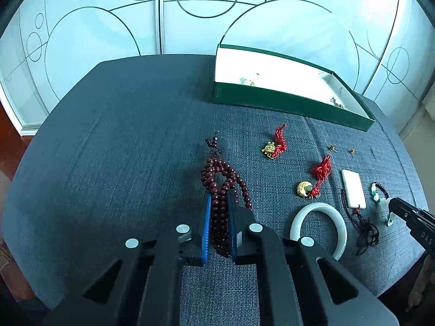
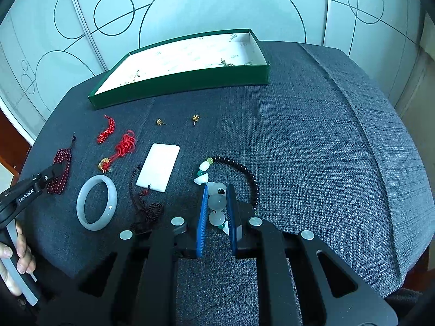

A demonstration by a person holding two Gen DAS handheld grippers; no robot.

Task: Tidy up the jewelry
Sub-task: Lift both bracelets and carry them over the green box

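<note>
Dark red beads (image 1: 220, 206) sit clamped between the blue pads of the left gripper (image 1: 219, 198), bunched strands spilling forward onto the grey cloth of the bench (image 1: 122, 149). On the other side, the right gripper (image 2: 217, 190) is closed on the pale stones of a black-beaded bracelet (image 2: 217, 202) lying on the cloth. Between the two lie a white bangle (image 2: 96, 202), a white rectangular pendant (image 2: 159, 169) on a dark cord, two red knotted charms (image 1: 320, 176) and two small gold earrings (image 2: 195, 118). Farther back stands an open green box (image 2: 190, 80), white inside.
</note>
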